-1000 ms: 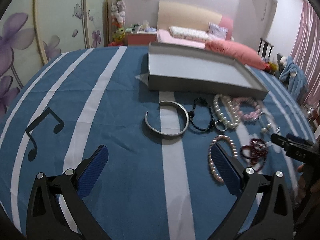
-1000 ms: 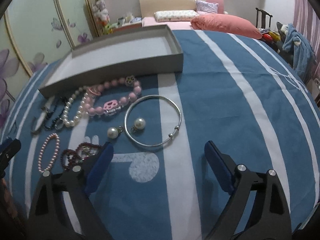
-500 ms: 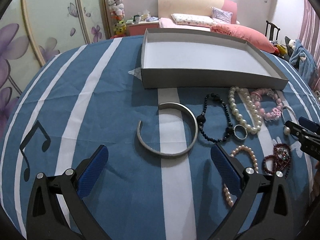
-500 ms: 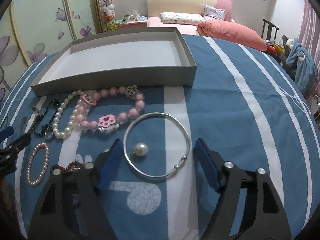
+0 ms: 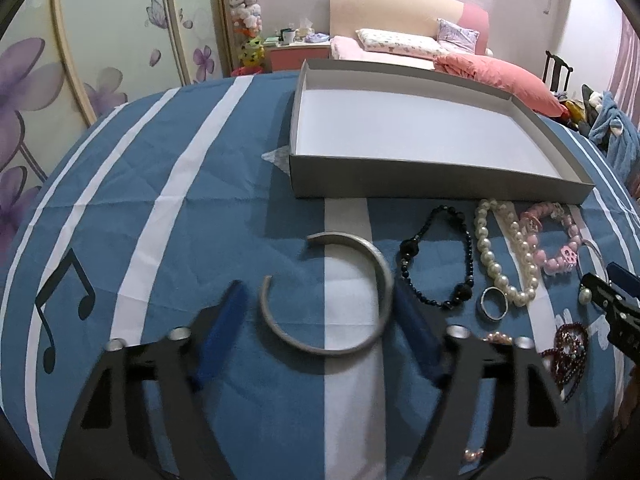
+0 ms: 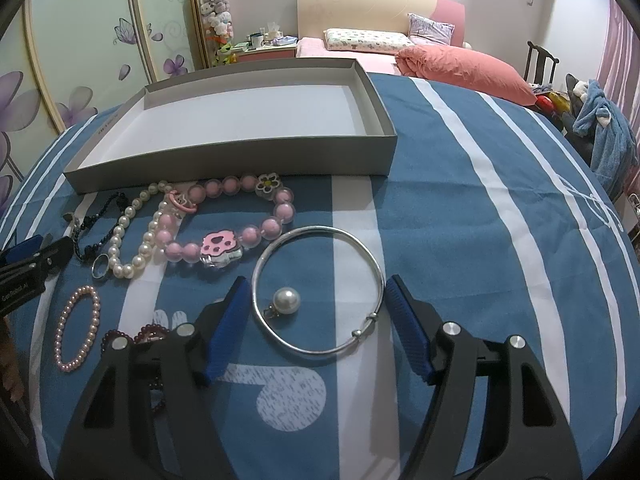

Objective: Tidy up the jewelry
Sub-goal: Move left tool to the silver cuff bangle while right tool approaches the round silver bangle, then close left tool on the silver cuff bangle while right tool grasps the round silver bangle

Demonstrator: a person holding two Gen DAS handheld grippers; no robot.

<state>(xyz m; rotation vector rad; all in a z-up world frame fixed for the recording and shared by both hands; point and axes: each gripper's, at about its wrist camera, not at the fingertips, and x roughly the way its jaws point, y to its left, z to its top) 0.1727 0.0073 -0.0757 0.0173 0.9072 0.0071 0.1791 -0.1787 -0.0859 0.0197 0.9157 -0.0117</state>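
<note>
So both tongs straddle a bracelet each: left tongs (image 5: pixel 320 320) around the open silver cuff bangle (image 5: pixel 332 296), just narrowed from wide, right tongs (image 6: pixel 316 320) around the thin silver hoop bangle (image 6: pixel 320 292). Neither pinches yet. The grey cardboard tray (image 5: pixel 420 184) waits behind, closer than earlier.
</note>
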